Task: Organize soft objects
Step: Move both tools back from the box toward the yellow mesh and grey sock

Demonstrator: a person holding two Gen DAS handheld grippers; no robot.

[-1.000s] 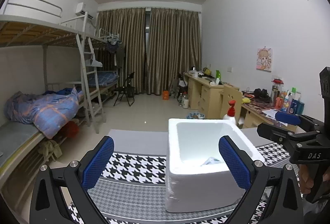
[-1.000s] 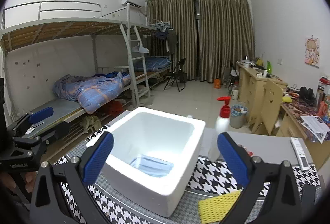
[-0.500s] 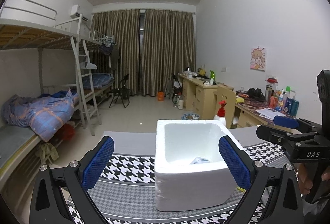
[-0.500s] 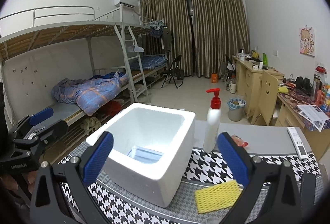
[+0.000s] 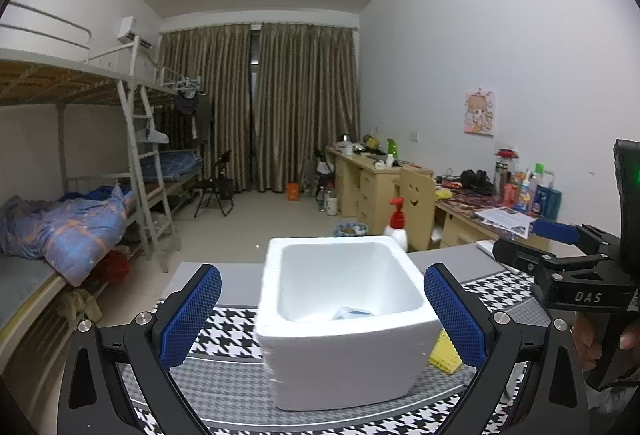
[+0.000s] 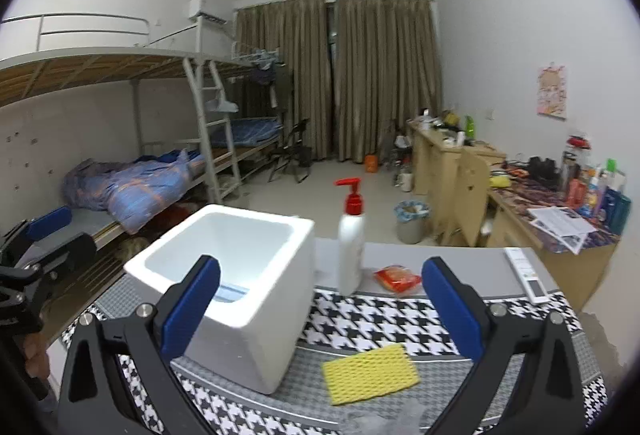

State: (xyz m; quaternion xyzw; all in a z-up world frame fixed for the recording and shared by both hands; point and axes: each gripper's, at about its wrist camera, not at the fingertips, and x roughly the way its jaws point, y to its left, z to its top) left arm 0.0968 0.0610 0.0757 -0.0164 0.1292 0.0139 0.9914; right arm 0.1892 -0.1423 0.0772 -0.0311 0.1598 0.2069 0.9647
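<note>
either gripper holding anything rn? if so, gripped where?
Nothing held. The left gripper and the right gripper are both open and empty. The yellow sponge lies loose on the mat beside the foam box.

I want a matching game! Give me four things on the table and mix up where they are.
Things:
1. sponge
2. bottle
3. remote
4. blue cloth

Places:
A. inside the foam box
B. far right of the table
C. standing upright just right of the box
D. flat on the mat, between the right gripper's fingers in its view

Pairs: 1-D, 2-C, 3-B, 4-A
</note>
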